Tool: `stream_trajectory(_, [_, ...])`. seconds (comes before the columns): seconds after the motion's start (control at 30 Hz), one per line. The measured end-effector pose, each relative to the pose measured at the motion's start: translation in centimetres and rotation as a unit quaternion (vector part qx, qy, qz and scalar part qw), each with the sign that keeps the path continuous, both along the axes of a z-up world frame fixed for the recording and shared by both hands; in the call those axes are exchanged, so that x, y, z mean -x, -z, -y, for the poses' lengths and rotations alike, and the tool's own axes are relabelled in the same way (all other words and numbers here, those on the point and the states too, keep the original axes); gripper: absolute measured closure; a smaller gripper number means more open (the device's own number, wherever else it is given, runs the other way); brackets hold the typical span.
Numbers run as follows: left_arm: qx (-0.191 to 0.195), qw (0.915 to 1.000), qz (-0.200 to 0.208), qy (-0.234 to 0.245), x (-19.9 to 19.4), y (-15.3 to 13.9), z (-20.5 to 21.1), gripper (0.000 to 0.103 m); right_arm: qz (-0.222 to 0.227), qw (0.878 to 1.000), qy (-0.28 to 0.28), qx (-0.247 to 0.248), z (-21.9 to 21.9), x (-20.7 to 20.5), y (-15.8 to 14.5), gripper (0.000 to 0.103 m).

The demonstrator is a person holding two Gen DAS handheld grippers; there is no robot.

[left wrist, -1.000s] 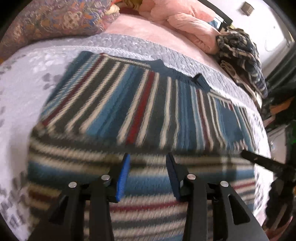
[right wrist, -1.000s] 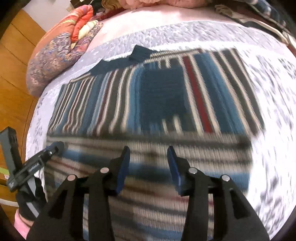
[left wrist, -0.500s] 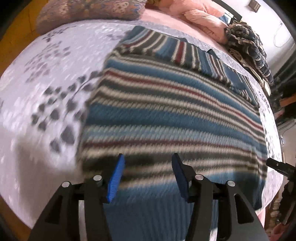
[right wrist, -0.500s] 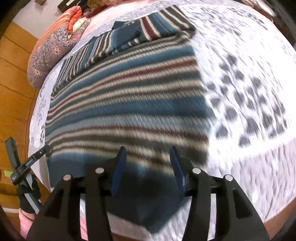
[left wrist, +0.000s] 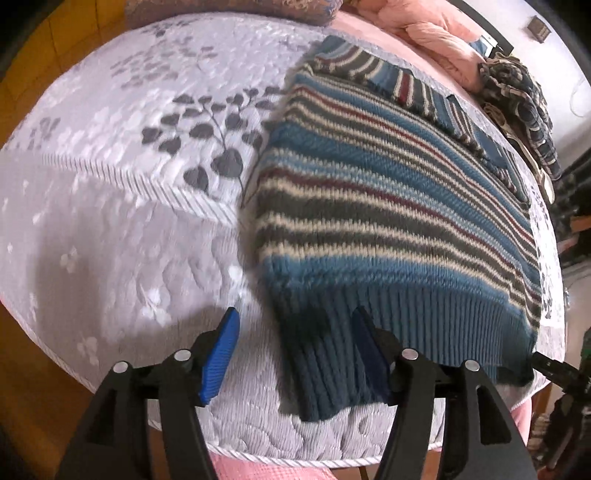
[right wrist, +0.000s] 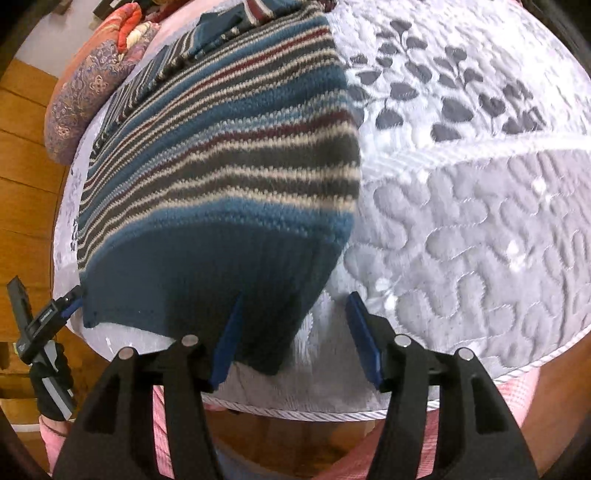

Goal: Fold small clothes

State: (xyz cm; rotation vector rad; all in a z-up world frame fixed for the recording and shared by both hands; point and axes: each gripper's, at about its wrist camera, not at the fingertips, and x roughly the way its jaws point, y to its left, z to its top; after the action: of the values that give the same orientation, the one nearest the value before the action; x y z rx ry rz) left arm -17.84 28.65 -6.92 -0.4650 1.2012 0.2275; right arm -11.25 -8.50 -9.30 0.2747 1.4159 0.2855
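**Both grippers open at the near hem of the striped sweater**

In the left wrist view, the left gripper (left wrist: 295, 350) stands wide open and holds nothing. Its left blue pad is over the bare grey quilt (left wrist: 122, 236), and its right pad is at the ribbed dark blue hem of the sweater (left wrist: 388, 192). The left corner of the hem hangs down between the two fingers, near the edge of the bed. It is not clear whether the right pad touches the knit.

In the right wrist view, the right gripper (right wrist: 291, 334) is also wide open and empty. Its left pad lies against or just in front of the right corner of the hem, and its right pad is over the quilt. The hem corner lies between the fingers, more to the left one.

The sweater is spread flat on the quilt, with stripes of blue, dark grey, cream and red running across it. Its far part is folded over, so the stripes there run in another direction. Beyond it lie a patterned pillow (right wrist: 85, 96), a pink blanket (left wrist: 439, 33) and a pile of dark checked clothes (left wrist: 524, 107).
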Motion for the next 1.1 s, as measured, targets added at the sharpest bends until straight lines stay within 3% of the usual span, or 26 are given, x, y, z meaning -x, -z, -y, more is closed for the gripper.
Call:
stream_trajectory(0.1, [0.010,0.9999,0.001,0.004,0.2,0.5,0.8,0.038,0.008,1.000,-0.007,0.014,-0.7,0.3,0.3,0.047])
stream_trajectory(0.3, [0.040,0.9990,0.003,0.019,-0.1,0.9,2.4,0.041,0.014,0.999,-0.033,0.012,-2.3,0.5,0.4,0.066])
stream_trajectory(0.33, [0.041,0.9990,0.001,0.016,-0.1,1.0,2.6,0.043,0.015,0.999,-0.033,0.010,-2.3,0.6,0.5,0.073])
stream_trajectory(0.37, [0.039,0.9991,-0.002,0.014,-0.1,1.2,2.6,0.051,0.014,0.999,-0.033,0.003,-2.3,0.6,0.5,0.087])
stream_trajectory(0.4, [0.038,0.9992,-0.004,0.010,0.0,1.3,2.5,0.063,0.009,0.999,-0.034,-0.013,-2.2,0.5,0.5,0.092])
stream_trajectory(0.5, [0.056,0.9984,0.001,-0.007,0.4,1.4,1.8,0.086,0.006,0.999,-0.031,-0.035,-1.8,0.5,0.1,0.094])
stream_trajectory(0.57, [0.077,0.9969,0.011,-0.015,0.6,1.1,1.3,0.090,0.008,0.998,-0.030,-0.051,-1.4,0.4,-0.4,0.094])
stream_trajectory(0.87, [0.135,0.9855,0.100,-0.027,-0.9,-3.8,-0.4,0.092,0.008,0.979,0.008,-0.205,1.0,-2.5,-4.6,0.094])
stream_trajectory(1.1, [0.134,0.9817,0.131,-0.034,-6.6,-5.7,-2.0,0.092,0.014,0.972,0.023,-0.235,1.4,-8.3,-6.9,0.095])
